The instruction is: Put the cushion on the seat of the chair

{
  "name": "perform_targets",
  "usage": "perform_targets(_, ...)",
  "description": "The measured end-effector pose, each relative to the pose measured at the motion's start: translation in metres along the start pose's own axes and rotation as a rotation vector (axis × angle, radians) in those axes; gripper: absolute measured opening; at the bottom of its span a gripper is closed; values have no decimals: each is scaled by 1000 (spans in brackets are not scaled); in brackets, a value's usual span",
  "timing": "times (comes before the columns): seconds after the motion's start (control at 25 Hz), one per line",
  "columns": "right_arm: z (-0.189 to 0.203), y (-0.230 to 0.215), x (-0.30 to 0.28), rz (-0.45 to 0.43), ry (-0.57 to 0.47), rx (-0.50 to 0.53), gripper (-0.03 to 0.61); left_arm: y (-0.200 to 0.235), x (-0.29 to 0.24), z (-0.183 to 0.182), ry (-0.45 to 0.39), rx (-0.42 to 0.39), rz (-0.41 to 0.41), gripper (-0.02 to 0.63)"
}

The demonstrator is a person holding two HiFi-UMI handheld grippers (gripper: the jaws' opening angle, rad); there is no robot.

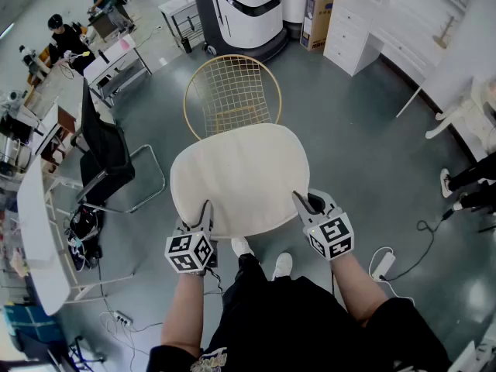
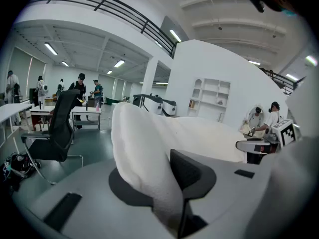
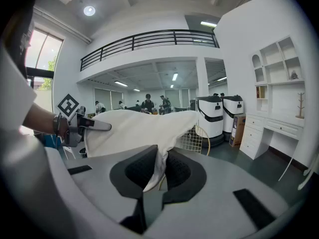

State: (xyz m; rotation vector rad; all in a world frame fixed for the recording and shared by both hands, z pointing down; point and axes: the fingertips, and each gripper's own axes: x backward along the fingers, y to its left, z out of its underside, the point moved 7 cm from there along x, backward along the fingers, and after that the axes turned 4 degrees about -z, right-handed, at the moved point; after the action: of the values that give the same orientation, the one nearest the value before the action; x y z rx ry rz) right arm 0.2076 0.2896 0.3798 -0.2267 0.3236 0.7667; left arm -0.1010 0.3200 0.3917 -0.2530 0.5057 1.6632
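Note:
A cream oval cushion (image 1: 240, 178) hangs flat in the air between both grippers, just in front of the gold wire chair (image 1: 230, 93), whose round back shows beyond the cushion's far edge. My left gripper (image 1: 203, 217) is shut on the cushion's near left edge (image 2: 144, 173). My right gripper (image 1: 302, 205) is shut on the near right edge, where the fabric (image 3: 155, 171) is pinched thin between the pads. The chair's seat is hidden under the cushion. In the right gripper view the chair's wire back (image 3: 194, 139) stands behind the cushion.
A black office chair (image 1: 105, 157) stands to the left beside white desks (image 1: 35, 200). White machines (image 1: 244, 10) and a white cabinet (image 1: 353, 33) are behind the wire chair. Cables and a power strip (image 1: 381, 263) lie on the grey floor at right. People work at the far left.

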Motion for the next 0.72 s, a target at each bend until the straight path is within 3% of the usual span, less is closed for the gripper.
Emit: perform_targets(0.72,-1,3,-5,-9,1,-13,51,8,-1,0,1,1,9,120)
